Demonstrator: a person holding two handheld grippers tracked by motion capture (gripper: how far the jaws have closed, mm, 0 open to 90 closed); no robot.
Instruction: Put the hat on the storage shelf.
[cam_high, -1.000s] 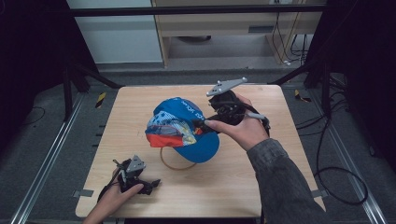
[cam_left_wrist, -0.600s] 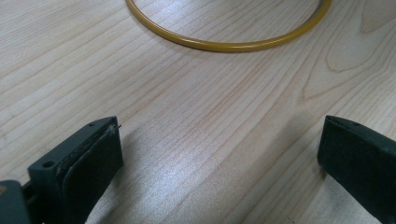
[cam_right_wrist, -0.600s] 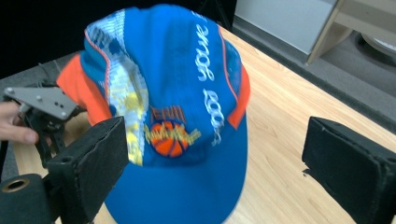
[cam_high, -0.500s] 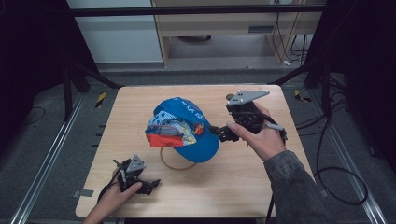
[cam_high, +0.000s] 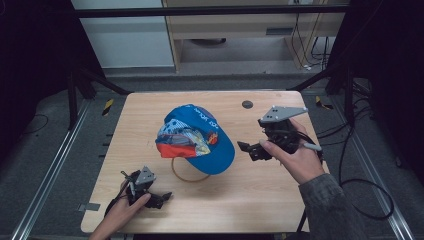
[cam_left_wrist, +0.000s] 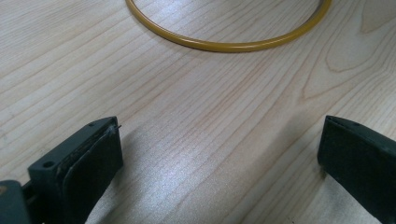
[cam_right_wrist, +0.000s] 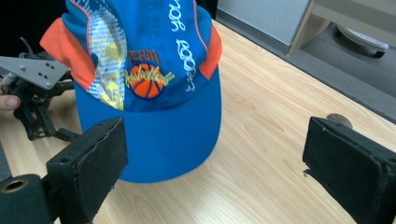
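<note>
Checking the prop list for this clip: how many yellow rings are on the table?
1. The yellow ring lies flat on the table, partly under the blue cap; the cap could hide another.

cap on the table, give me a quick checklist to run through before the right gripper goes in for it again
1. Right gripper open: ok, jaws stand wide apart in the right gripper view.
2. Right gripper empty: ok, nothing between the jaws.
3. Cap resting on the table: ok, brim toward the right gripper.
4. Path to the brim free: ok, bare wood between jaws and cap.
5. Left gripper out of the way: ok, open and low at the near left corner, apart from the cap.
6. Yellow ring free of the cap: not ok, the cap covers part of it.
</note>
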